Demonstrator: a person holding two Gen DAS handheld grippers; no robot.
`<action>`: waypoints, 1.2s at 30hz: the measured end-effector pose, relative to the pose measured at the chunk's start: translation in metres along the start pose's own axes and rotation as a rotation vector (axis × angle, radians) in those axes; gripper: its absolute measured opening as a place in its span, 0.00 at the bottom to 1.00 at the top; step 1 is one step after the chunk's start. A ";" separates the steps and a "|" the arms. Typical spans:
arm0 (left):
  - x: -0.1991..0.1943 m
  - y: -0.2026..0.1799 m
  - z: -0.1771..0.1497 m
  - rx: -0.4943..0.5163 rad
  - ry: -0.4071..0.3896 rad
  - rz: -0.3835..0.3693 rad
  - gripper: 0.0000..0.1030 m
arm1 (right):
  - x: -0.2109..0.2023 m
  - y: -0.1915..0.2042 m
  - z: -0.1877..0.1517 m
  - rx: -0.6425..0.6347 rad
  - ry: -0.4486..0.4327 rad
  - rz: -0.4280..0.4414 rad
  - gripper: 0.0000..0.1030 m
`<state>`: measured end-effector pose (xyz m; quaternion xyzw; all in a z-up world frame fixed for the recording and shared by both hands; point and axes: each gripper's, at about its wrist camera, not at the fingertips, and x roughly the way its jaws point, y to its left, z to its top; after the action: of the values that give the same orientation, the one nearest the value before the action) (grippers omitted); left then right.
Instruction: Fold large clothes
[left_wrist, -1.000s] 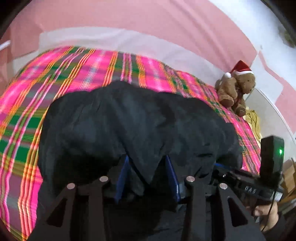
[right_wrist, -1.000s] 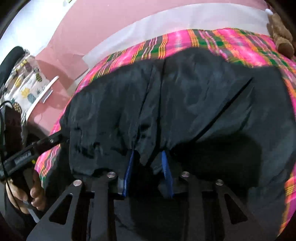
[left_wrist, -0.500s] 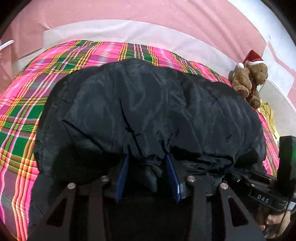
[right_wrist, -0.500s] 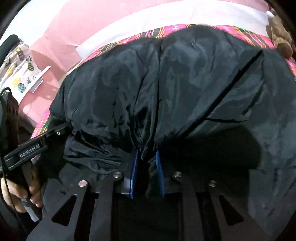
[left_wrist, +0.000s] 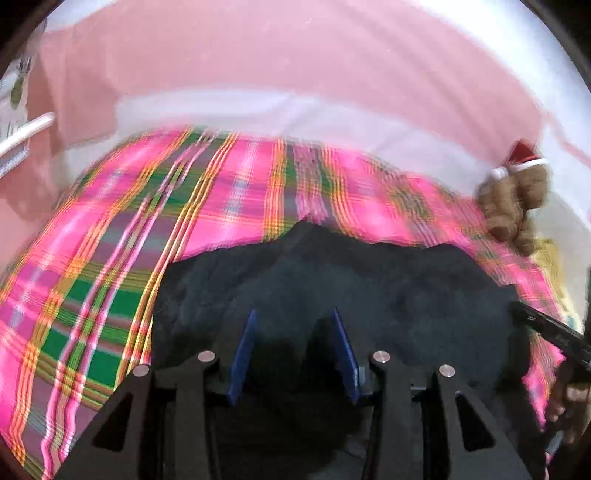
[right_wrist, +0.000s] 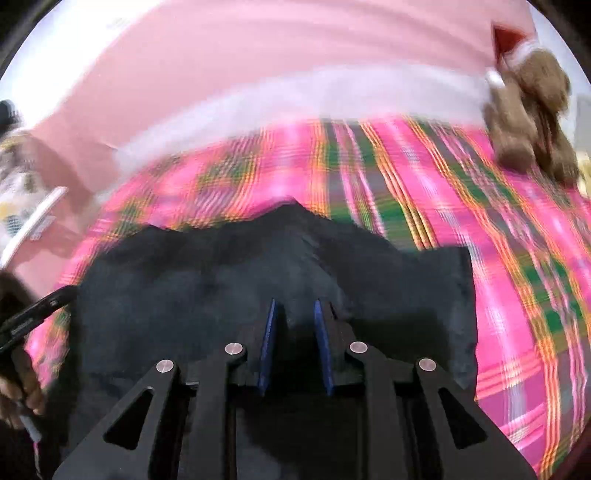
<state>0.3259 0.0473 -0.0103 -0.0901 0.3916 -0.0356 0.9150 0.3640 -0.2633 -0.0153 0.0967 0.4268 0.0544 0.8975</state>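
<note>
Both grippers point down, the left gripper (left_wrist: 293, 350) and the right gripper (right_wrist: 295, 343) each pinching black cloth (left_wrist: 369, 288), a hand (left_wrist: 569, 406) behind each.

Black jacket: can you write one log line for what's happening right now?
step: folding | left gripper: shut on black jacket | right gripper: shut on black jacket | surface: plaid blanket | nearby: teddy bear

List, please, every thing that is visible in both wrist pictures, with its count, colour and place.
black garment: one, black, on the plaid cover, an edge in each gripper
plaid cover: one, pink and green, over the bed
teddy bear: one, brown with red hat, far right corner of the bed
wall: pink, behind the bed
left gripper: black, blue pads, gripping garment cloth
right gripper: black, blue pads, gripping garment cloth
</note>
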 end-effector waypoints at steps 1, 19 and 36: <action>0.012 0.005 -0.005 -0.007 0.021 0.006 0.43 | 0.004 -0.004 -0.007 -0.004 -0.004 0.006 0.20; -0.039 -0.024 -0.024 0.081 -0.060 -0.200 0.43 | -0.017 0.075 -0.040 -0.121 0.011 0.152 0.22; -0.040 -0.051 -0.060 0.167 0.019 -0.200 0.41 | -0.019 0.103 -0.072 -0.178 0.053 0.183 0.22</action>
<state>0.2551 -0.0052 -0.0128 -0.0518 0.3848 -0.1602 0.9075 0.2947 -0.1571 -0.0222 0.0539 0.4334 0.1762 0.8822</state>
